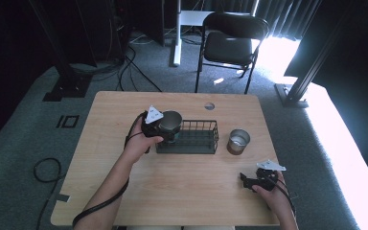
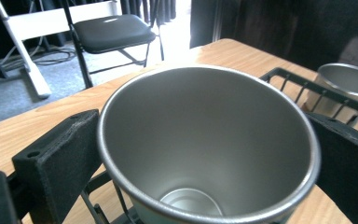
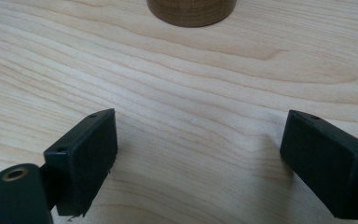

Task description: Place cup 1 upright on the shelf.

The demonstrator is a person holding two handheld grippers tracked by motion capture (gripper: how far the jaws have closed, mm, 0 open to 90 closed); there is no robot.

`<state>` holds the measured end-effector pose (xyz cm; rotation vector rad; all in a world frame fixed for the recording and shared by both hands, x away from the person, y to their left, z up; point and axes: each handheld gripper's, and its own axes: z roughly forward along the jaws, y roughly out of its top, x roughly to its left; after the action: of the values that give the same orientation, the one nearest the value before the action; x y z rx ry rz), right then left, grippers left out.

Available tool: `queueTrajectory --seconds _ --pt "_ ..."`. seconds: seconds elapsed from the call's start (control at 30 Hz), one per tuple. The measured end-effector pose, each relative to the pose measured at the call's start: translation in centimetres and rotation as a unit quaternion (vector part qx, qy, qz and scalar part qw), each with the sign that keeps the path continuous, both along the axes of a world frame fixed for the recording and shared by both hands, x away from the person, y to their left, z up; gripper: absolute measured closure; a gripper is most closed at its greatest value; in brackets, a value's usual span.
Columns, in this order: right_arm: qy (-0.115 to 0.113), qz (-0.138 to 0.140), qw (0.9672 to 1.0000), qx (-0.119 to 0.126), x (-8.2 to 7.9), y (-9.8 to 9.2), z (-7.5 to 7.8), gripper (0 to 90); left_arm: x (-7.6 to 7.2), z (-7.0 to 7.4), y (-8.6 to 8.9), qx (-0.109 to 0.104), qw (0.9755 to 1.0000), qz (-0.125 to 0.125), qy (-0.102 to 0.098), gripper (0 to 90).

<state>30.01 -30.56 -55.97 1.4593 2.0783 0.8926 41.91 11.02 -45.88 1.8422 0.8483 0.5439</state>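
Table (image 1: pixel 182 191), wood. Wire basket (image 1: pixel 194 139) mid-table, a second cup (image 1: pixel 238 142) just right of it. Left gripper (image 1: pixel 165 125) clamps steel cup (image 2: pixel 205 149) over basket's left end, likely for loading. Right gripper (image 3: pixel 200 163) idle, jaws apart, low over table.

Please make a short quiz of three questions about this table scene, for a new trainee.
1. True or false: the left gripper is shut on a round silver metal cup.
2. Where does the second silver metal cup stand? A. inside the black wire basket; B. on the light wooden table, to the right of the basket; C. on the black folding chair.
3. Fill in: the jaws of the right gripper are ____, with nothing between them.

Key: 1. true. 2. B. 3. open.
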Motion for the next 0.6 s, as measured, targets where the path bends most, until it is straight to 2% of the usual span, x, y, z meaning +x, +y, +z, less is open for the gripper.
queueTrajectory --seconds 0.13,0.6 --pt "0.000 0.000 1.0000 0.000 0.0 0.0 0.0 10.6 -0.4 0.1 0.4 0.006 1.0000 -0.006 0.000 2.7" --pt "0.000 0.000 1.0000 0.000 0.0 0.0 0.0 10.6 -1.9 0.0 2.3 0.004 1.0000 -0.001 0.003 2.7"
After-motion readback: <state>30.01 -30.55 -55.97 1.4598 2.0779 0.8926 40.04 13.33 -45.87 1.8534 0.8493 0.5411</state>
